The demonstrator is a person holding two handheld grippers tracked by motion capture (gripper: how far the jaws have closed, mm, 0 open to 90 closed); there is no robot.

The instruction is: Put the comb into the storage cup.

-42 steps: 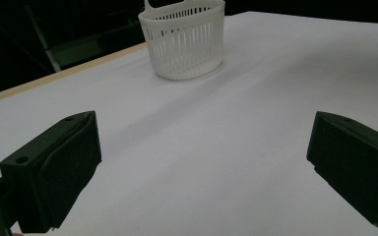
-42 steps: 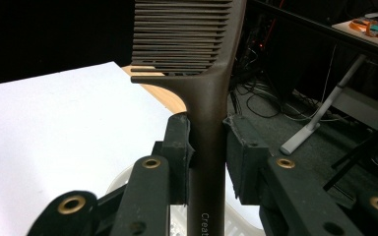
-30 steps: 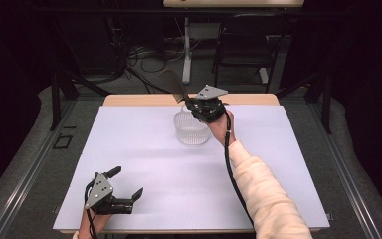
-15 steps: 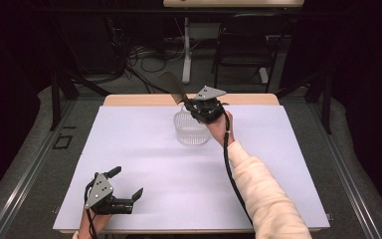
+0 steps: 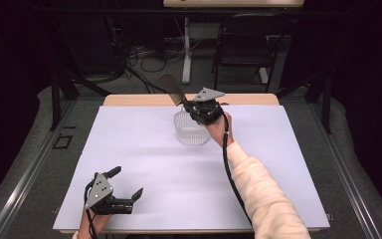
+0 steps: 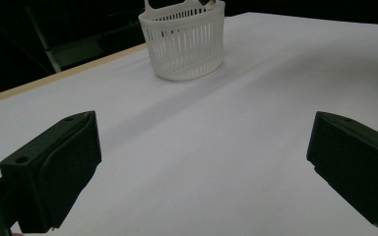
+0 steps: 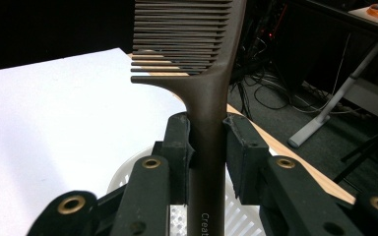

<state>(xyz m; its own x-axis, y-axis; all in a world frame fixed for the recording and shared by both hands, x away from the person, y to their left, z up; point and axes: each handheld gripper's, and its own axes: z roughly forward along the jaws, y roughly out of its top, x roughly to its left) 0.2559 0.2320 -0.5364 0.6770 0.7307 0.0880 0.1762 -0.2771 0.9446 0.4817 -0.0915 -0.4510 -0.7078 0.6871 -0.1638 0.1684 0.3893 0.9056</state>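
Right gripper above the white basket, fingers closed tight on a dark comb; left gripper low over the white surface, fingers wide open, empty.

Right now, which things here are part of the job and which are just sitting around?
In the job:
- comb, clamped in the right claw
- white basket, right under it

Just about:
- left claw, open on the table
- chair and cables behind
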